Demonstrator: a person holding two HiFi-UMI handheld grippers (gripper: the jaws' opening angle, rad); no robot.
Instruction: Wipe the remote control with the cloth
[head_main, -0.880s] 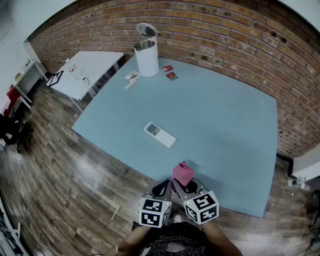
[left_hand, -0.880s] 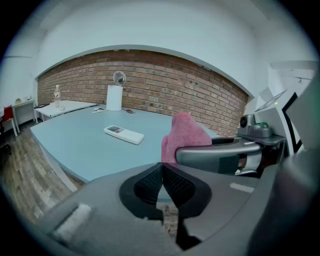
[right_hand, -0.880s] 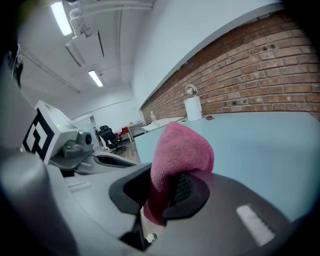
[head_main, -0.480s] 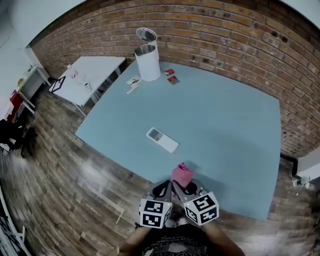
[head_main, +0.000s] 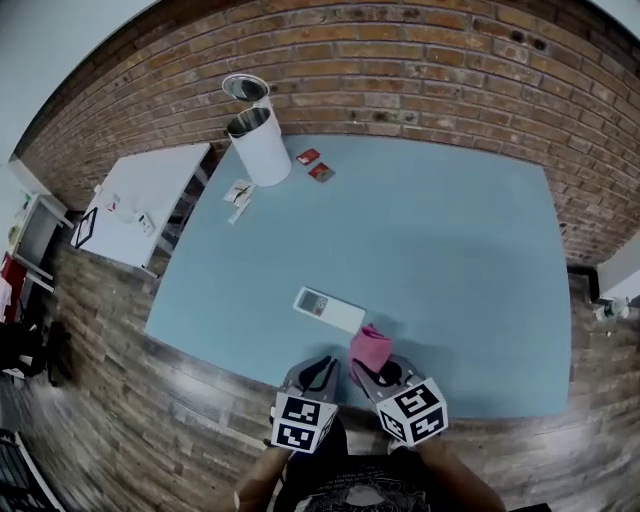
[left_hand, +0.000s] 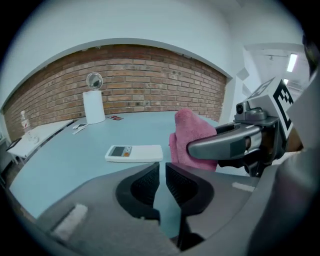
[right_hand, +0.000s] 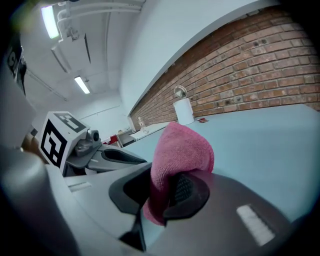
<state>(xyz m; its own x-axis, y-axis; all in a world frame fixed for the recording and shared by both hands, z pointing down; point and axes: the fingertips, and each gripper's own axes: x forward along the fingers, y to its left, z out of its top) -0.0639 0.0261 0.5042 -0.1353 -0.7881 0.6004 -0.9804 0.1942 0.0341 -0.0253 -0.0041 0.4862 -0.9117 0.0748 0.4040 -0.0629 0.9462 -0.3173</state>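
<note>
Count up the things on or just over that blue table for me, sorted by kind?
Remote control: 1
Pink cloth, gripped by the right gripper: 1
White bin: 1
Small red packets: 2
White scraps beside the bin: too small to count
Total: 5 counted

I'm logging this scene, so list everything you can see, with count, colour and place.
table: one, light blue, centre
remote: one, white, table's near edge
cloth: one, pink, gripped, near remote
bin: one, white, lid open, table's far left corner
packets: two, red, beside bin
side table: one, white, left of table
wall: one, brick, behind table
left claw: one, grey, shut, empty
right claw: one, grey, shut on cloth
</note>
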